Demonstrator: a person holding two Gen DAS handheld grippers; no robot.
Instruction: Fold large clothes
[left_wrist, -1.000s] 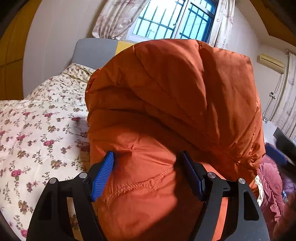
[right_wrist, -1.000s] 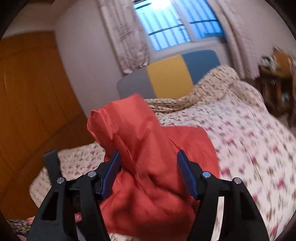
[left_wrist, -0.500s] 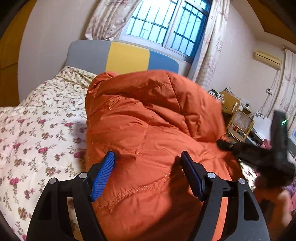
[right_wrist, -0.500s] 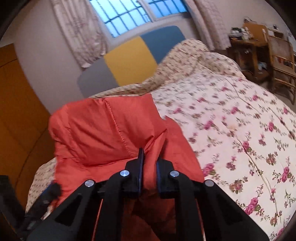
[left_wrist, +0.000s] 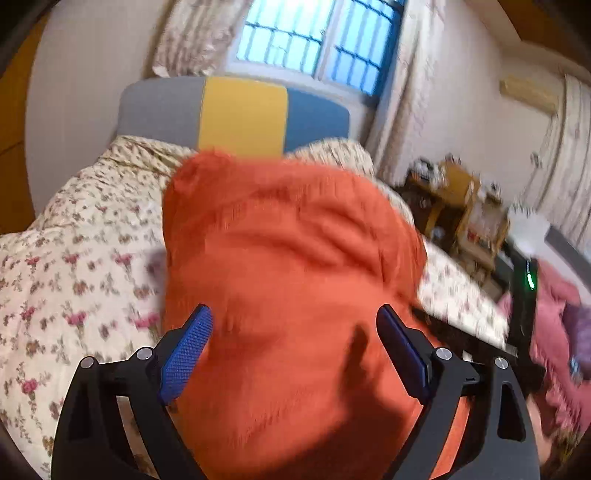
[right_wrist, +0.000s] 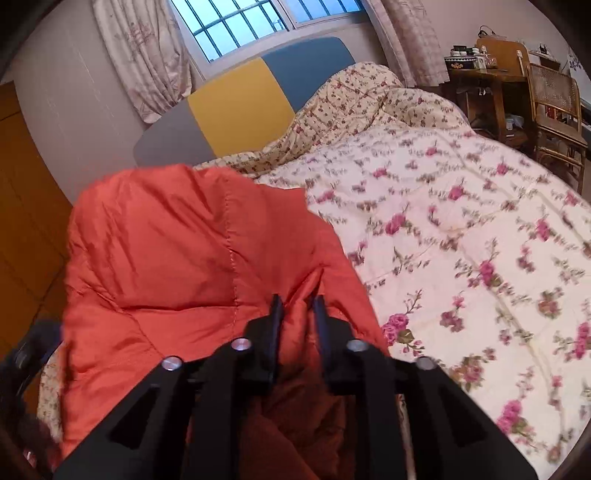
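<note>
- Behind everything sits a bed under a floral quilt (right_wrist: 461, 229), with a grey, yellow and blue headboard (left_wrist: 236, 110) below a barred window (right_wrist: 251, 26) — that quilt is your folding surface.
- Your right gripper (right_wrist: 297, 310) is pinched narrow on a ridge of the orange padded jacket (right_wrist: 177, 251), a fold of fabric squeezed between its fingers.
- Your left gripper (left_wrist: 293, 347) stands wide, the blue pads (left_wrist: 184, 350) either side of the jacket (left_wrist: 288, 277) with fabric bulging between them; it grips nothing, as far as the blurred view shows.
- From the right grip outward, the jacket mounds up over the near left part of the bed, its far edge just short of the headboard.
- Risk: you hold the bulk by one small pinch. The slick, puffy shell could creep out of it if you swing fast, and the jacket would slump into a heap.
- Risk: closing the left side on a thick bulge may catch several layers and spoil the fold line.
- Pose: both grippers point toward the headboard, held low and close behind the jacket, left beside right.
</note>
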